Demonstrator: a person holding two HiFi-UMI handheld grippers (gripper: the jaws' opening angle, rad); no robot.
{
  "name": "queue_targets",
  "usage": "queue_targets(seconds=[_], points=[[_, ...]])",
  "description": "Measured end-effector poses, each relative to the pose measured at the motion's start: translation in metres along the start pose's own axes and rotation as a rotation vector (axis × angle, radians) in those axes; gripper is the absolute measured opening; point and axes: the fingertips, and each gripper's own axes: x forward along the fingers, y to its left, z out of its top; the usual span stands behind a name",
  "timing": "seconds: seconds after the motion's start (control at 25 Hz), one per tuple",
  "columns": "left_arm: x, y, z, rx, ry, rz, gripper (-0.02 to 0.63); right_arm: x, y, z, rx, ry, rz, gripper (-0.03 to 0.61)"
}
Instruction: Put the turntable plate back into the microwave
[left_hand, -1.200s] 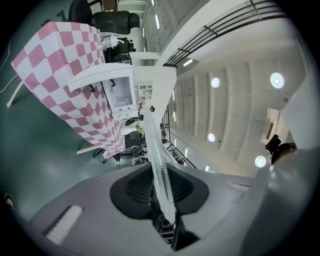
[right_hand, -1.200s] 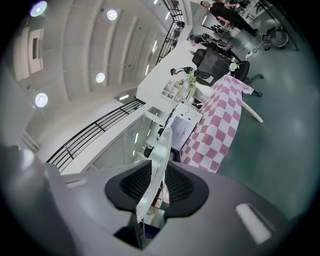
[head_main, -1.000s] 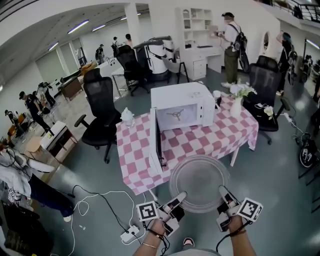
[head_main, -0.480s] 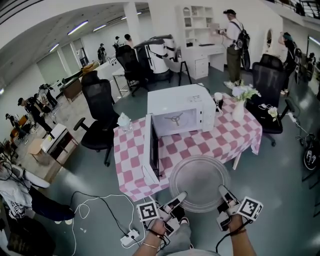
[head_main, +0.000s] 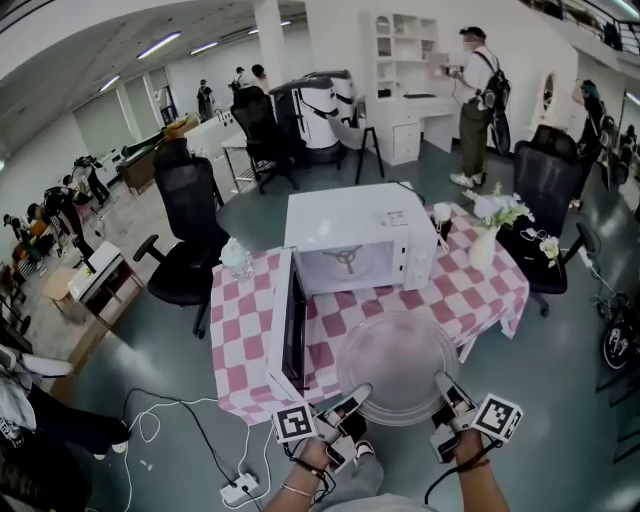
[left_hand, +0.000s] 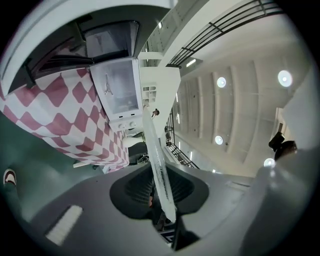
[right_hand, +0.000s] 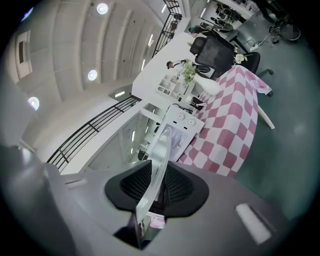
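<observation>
Since the turntable plate (head_main: 398, 366) must ride level, I pinch its near rim with left gripper (head_main: 360, 393) and right gripper (head_main: 444, 381) fingers, the microwave (head_main: 350, 215) beyond them.

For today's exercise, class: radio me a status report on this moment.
Left gripper and right gripper both shut on the turntable plate rim. Plate level, short of the microwave. Door open; nothing seen in the way.

Turntable plate (head_main: 398, 362), gripped by left tongs (head_main: 356, 396) and right tongs (head_main: 444, 386), has advanced toward 12 o'clock. It previously hung mostly over floor and now overlaps the near edge of the table (head_main: 480, 290). Microwave (head_main: 345, 215) is nearer, at the plate's 11 o'clock.
</observation>
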Motion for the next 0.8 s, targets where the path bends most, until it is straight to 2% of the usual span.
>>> queue_targets(seconds=[0.2, 0.4, 0.6, 0.72, 0.8], points=[[0.032, 0.018, 0.043, 0.021, -0.048, 0.018, 0.051, 0.056, -0.005, 0.033, -0.012, 0.045, 0.012, 0.091], [0.061, 0.032, 0.071, -0.015, -0.089, 0.043, 0.051, 0.097, -0.017, 0.061, -0.036, 0.087, 0.005, 0.091], [0.084, 0.044, 0.08, -0.042, -0.094, 0.051, 0.054, 0.117, -0.028, 0.083, -0.027, 0.097, -0.025, 0.091], [0.094, 0.045, 0.081, -0.026, -0.091, 0.058, 0.052, 0.122, -0.036, 0.089, -0.026, 0.116, -0.021, 0.091], [0.099, 0.049, 0.085, 0.014, -0.093, 0.073, 0.052, 0.127, -0.042, 0.094, -0.016, 0.129, -0.019, 0.091]])
